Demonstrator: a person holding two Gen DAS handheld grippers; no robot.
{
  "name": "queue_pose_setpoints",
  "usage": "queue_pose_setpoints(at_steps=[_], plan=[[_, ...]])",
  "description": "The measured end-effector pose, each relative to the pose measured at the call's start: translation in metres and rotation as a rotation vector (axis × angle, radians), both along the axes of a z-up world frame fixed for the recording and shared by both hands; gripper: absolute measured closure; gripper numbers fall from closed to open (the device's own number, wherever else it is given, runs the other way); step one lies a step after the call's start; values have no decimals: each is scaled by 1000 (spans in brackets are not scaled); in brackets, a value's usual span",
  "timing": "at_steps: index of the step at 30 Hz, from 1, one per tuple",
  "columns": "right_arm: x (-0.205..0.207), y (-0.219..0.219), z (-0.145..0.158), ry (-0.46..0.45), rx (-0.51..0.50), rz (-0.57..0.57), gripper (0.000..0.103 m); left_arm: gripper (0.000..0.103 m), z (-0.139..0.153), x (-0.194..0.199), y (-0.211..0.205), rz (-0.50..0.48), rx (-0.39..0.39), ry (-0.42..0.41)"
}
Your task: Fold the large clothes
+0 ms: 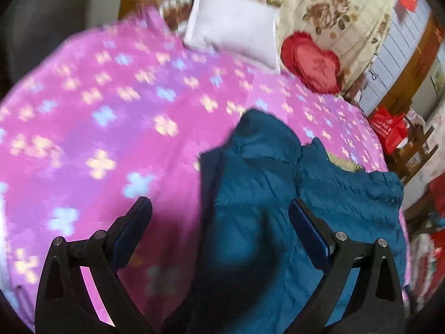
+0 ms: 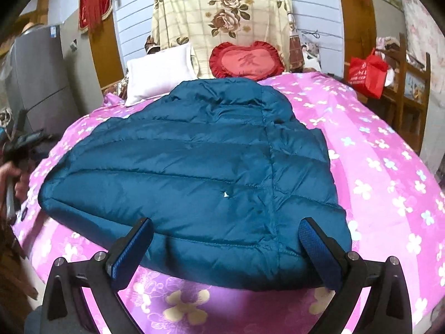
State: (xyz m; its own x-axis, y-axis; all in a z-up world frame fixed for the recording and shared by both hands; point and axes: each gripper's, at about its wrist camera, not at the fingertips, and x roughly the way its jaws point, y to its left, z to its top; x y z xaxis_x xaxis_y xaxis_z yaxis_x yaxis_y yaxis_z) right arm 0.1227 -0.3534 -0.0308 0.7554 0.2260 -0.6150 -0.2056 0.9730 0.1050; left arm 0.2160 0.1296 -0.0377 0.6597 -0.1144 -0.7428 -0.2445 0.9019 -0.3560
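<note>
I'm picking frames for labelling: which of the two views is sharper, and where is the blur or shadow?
Right wrist view is sharper: quilting seams on the blue jacket read clearly. Left wrist view is motion-blurred: flowers on the pink bedspread smear, and a dark shadow covers the jacket between the open left gripper fingers. Both bend at the fisheye rim.

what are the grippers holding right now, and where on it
Nothing: left gripper and right gripper are both open over the blue jacket, gripping no part of it.

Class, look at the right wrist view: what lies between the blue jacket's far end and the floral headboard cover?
A red heart-shaped cushion sits there, behind the blue jacket and against the floral cover, in the right wrist view.
</note>
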Motion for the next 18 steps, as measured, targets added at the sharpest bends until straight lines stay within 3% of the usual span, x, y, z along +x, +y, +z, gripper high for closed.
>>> queue_pose_setpoints(at_steps=[3,6,11,15,17,18], plan=[[0,-3,0,-6,-4,1,0,4,-27,21,4,-7,-68,85],[-1,-7,0,-3,9,-5,0,4,-46,29,3,-31,-131,110],[2,-21,-1,12,49,-30,0,4,-44,43,-28,-147,-53,85],[3,-28,-1,21,84,-50,0,5,-46,44,-32,-143,-47,27],[2,-29,1,12,97,-56,0,17,-49,41,-30,-133,-66,-19],[1,-30,3,4,102,-58,0,29,-50,39,-27,-126,-78,-38]])
